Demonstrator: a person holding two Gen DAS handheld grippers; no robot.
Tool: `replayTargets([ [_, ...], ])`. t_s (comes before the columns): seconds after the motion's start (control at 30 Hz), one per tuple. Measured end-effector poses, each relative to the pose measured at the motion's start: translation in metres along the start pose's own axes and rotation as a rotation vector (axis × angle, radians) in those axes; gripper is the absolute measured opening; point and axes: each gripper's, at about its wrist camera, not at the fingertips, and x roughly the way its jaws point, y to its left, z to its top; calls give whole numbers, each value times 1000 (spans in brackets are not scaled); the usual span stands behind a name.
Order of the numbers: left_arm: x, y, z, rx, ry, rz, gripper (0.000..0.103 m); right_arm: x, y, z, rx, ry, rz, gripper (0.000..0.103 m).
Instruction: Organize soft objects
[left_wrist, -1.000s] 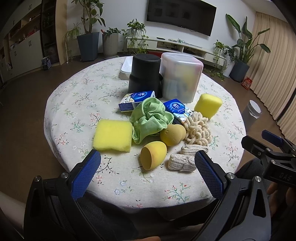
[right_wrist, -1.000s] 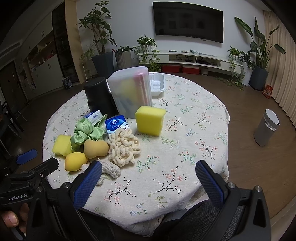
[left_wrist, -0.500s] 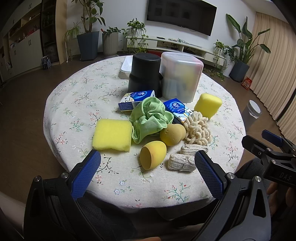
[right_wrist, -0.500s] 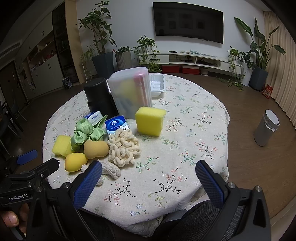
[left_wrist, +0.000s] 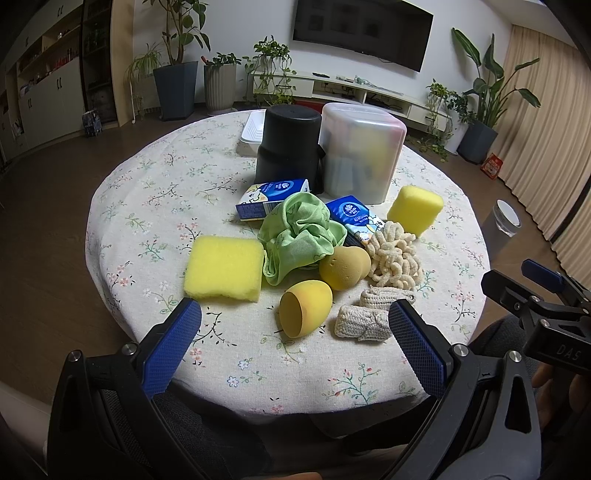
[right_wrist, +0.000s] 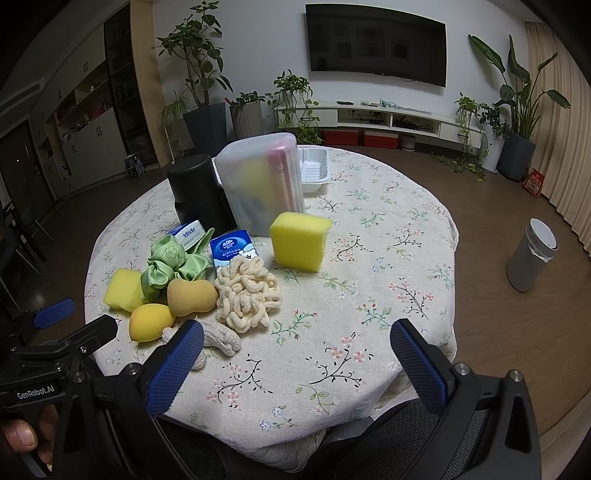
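Right wrist view: soft things heaped on the flowered worktop, both tools held off its near edge.

"Vinda" reads on one tissue pack; the left hand-held gripper body says "GenRobot.AI", the right hand-held gripper "DAS". Both are spread wide, grasping nothing. The flat yellow sponge lies with its long side across; the egg-shaped sponge lies tipped, cut face toward the left tool. The green scrunchie sits mid-heap, before the black canister and clear box.
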Motion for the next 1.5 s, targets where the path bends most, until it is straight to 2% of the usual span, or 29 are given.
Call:
replayTargets([
  [0.67, 3, 1, -5, -6, 6, -4, 103, 1, 0, 0, -1, 2, 0, 103],
  [0.93, 6, 16, -10, -9, 22, -18, 103, 5, -1, -3, 5, 10, 9, 103],
  [1.2, 24, 63, -15, -66, 90, -81, 102, 24, -7, -5, -15, 43, 122, 103],
  [1.4, 40, 69, 6, -8, 116, -58, 102, 54, 1, -3, -2, 138, 227, 103],
  [1.5, 56, 69, 11, 22, 169, -67, 102, 60, 14, -8, -34, 167, 266, 103],
])
